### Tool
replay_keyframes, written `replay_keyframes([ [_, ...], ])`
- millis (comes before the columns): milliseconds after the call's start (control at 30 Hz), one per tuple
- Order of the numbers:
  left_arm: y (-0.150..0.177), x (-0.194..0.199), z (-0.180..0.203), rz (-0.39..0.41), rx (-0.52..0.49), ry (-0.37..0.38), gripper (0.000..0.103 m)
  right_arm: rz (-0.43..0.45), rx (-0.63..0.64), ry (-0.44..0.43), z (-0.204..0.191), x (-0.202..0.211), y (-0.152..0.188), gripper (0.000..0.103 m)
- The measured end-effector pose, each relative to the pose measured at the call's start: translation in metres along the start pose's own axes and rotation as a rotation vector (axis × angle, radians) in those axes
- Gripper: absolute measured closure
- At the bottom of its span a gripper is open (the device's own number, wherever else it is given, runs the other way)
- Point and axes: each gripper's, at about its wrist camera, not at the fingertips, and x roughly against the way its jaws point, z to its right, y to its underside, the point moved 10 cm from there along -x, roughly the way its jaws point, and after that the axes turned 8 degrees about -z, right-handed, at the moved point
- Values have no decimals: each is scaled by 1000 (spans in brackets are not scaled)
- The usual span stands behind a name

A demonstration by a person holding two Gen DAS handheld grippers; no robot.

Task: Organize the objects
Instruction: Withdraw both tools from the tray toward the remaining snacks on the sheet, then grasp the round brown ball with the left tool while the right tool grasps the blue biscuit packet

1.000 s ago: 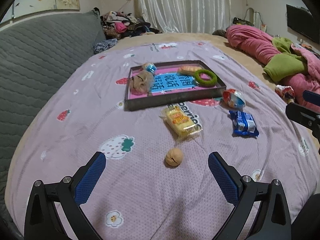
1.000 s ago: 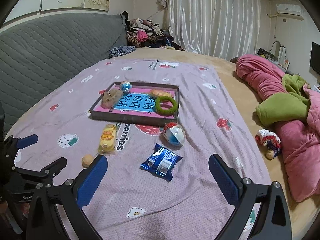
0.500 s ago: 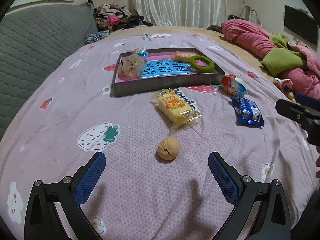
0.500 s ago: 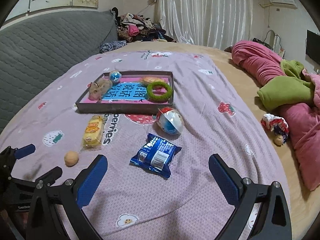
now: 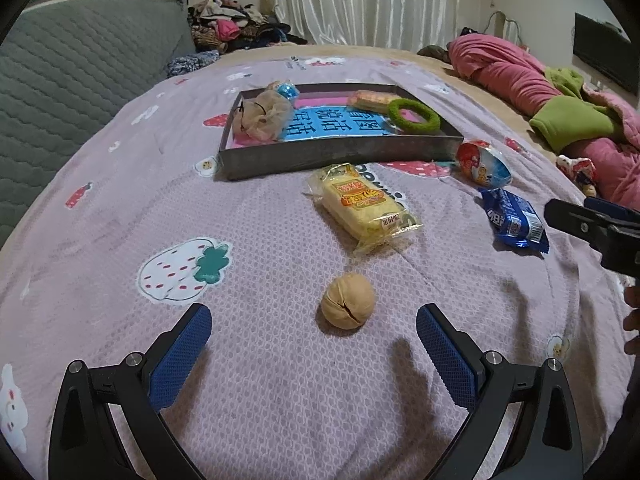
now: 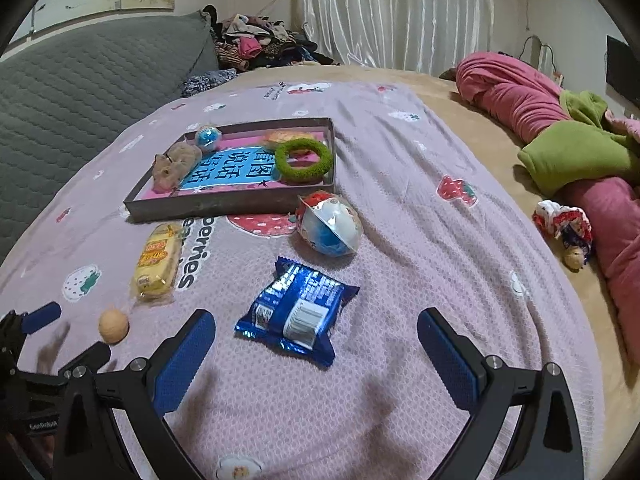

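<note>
The left wrist view looks from low over the near part of the purple bedspread (image 5: 120, 208), forward between its own spread blue fingers toward the tray (image 5: 340, 152) and the curtains, with the walnut (image 5: 348, 306) close ahead. The right wrist view sits further to the right and faces the same way, with the blue packet (image 6: 296, 312) nearest it. Both views share the tray, walnut (image 6: 114, 326), yellow cake (image 5: 362, 204) (image 6: 156, 262) and blue packet (image 5: 514, 220), and each catches the other gripper at its edge: the right gripper (image 5: 600, 224) on the right, the left gripper (image 6: 52, 336) on the left.
</note>
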Motion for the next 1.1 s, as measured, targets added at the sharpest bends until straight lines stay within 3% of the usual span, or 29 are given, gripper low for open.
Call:
replay_keyframes([
  [300,-5,-8,1,9,9,18,1,-42,-55,56,6,-32,-11,1],
  [800,-6,-29,-6,-18,45,50,1,-102,-73,19,0,-72,-1,1],
  [1100,-7,-32,-4,-25,38,55,16,-101,-86,-34,-2,-78,3,1],
])
